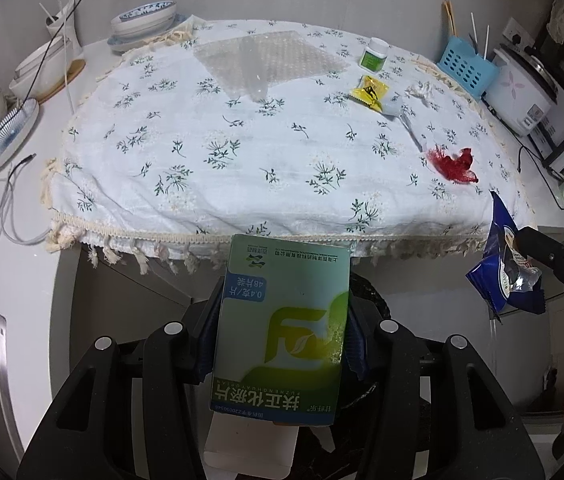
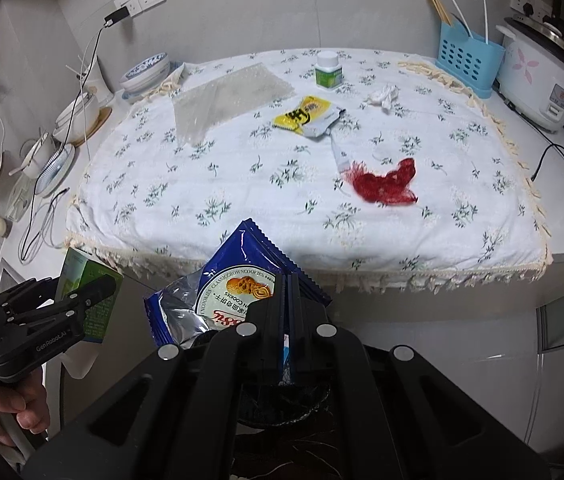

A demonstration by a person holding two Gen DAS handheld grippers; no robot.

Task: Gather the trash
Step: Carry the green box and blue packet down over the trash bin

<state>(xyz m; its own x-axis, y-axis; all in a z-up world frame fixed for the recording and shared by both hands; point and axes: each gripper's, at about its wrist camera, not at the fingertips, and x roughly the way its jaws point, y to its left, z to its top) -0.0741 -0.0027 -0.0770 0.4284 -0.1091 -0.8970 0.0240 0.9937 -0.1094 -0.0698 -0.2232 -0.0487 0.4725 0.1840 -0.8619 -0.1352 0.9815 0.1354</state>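
Note:
My left gripper [image 1: 284, 292] is shut on a green and white medicine box [image 1: 282, 320], held just off the table's front edge; the box also shows in the right wrist view [image 2: 90, 280]. My right gripper [image 2: 287, 282] is shut on a blue cookie wrapper [image 2: 234, 276], which hangs at the right in the left wrist view [image 1: 502, 272]. On the floral tablecloth [image 2: 202, 184] lie a yellow packet [image 2: 306, 114], a red scrap [image 2: 386, 180], a crumpled tissue [image 2: 382, 96], a bubble-wrap sheet [image 2: 230, 96] and a small green-labelled bottle [image 2: 328, 70]. A dark round bin rim [image 2: 282, 404] sits below both grippers.
Stacked bowls [image 2: 146, 72] and dishes with cables [image 2: 38, 216] crowd the counter left of the cloth. A blue utensil basket [image 2: 468, 60] and a white rice cooker [image 2: 538, 80] stand at the back right. A person's hand [image 2: 10, 412] grips the left handle.

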